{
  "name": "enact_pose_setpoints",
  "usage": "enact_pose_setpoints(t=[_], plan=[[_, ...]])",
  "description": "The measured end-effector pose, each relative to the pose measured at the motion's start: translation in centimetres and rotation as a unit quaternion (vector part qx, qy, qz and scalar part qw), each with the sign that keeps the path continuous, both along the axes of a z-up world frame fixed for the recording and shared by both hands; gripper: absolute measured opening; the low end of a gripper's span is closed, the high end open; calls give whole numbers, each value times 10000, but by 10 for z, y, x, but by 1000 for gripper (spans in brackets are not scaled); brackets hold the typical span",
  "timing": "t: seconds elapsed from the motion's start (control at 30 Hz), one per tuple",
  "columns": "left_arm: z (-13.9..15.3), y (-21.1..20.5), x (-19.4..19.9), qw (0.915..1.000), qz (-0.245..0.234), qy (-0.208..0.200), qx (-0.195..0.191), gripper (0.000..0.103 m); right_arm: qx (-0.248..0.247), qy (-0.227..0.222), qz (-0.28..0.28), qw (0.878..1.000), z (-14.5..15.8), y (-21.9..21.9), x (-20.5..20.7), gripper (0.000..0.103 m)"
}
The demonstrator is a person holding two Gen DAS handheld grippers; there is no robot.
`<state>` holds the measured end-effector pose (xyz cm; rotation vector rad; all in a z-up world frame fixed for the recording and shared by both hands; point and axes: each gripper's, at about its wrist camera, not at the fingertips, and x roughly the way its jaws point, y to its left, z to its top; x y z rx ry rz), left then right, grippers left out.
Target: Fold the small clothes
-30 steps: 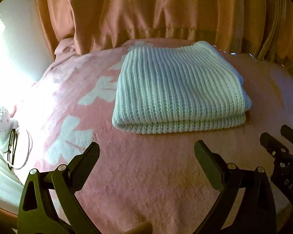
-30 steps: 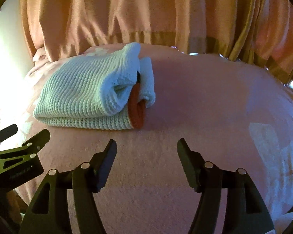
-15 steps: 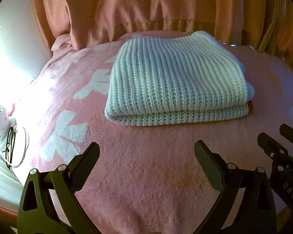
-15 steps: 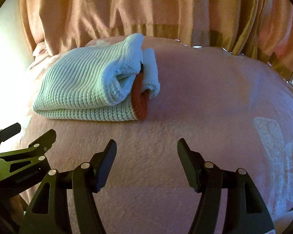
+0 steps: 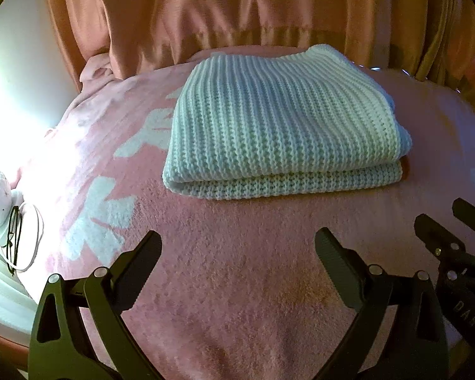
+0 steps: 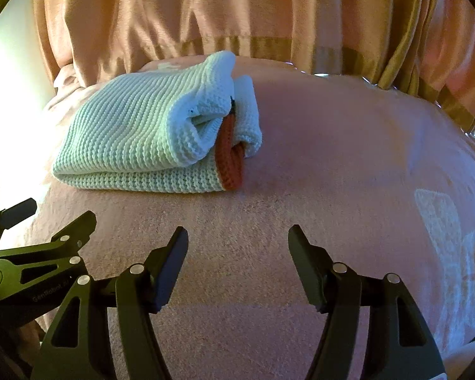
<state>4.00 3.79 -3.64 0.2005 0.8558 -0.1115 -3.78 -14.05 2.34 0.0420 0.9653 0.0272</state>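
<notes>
Both my tools are spread apart with nothing in them, left tool (image 5: 237, 253) and right tool (image 6: 237, 247). Folded sweater (image 5: 281, 126) sits on the blanket (image 5: 237, 300), 12 o'clock from left, 11 from right.

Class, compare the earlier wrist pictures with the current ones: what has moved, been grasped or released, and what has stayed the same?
The folded white knit garment sits slightly higher and larger in both views, as though the grippers had edged a little toward it. Nothing was grasped or released. The left gripper and right gripper stay open and empty above the pink blanket, and the garment's fold, with its orange edge, looks unchanged.
</notes>
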Motion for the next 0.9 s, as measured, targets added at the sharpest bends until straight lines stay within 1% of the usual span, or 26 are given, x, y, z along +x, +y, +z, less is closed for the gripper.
enact_pose_setpoints(t=[0.43, 0.77, 0.9], plan=[[0, -8, -5, 10000, -36, -63, -13, 95, -36, 12, 2, 10000, -1, 5, 0, 64], [-1, -15, -7, 9999, 110, -129, 33, 93, -42, 28, -87, 9999, -3, 2, 4, 64], [-1, -16, -7, 9996, 222, -165, -24, 92, -35, -7, -147, 9999, -2, 1, 4, 64]])
